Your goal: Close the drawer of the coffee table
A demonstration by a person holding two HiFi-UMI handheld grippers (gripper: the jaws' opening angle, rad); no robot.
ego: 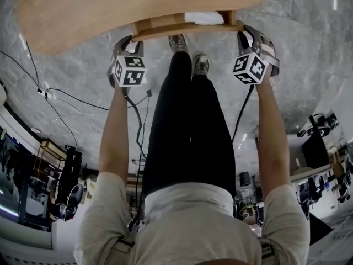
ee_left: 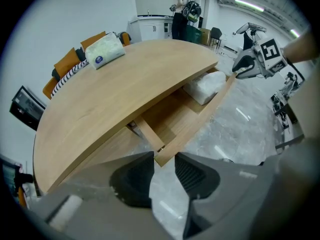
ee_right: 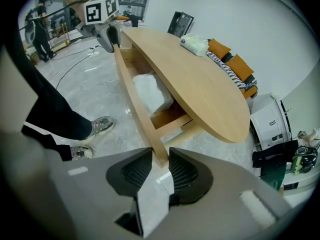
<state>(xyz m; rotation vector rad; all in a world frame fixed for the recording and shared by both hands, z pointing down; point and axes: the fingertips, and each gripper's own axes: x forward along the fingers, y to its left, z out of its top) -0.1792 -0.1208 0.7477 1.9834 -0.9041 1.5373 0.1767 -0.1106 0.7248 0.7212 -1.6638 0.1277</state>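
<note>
Close in, the left gripper (ee_left: 164, 157) has its jaws spread. The near corner of the drawer front (ee_right: 131, 99) sits right in their mouth, though I can't see a pad pressing on it. Over to the other hand: the right gripper (ee_right: 160, 154) has its jaws drawn closer and, by the look of it, pinching the opposite end of that same board. One hand per end, then, and neither is nearer than the other.

Here's the line that matters. The drawer front runs long-ways from one gripper across to the other. Its closed position lies straight beyond it, away from the person and under the bench (ee_left: 125, 79). I'd judge an even push from both ends is called for, or the drawer could skew and jam.

Past the board, the drawer (ee_left: 172, 119) stands well out, open, with one white bag (ee_left: 205, 86) lying inside toward the right gripper's end. Counting up: two grippers, one drawer, one bag in it. Farther on, one tissue pack (ee_left: 105, 51) rests on the bench top, well apart from the drawer. Beyond it, orange cushions (ee_right: 239, 66) lie by the wall.
</note>
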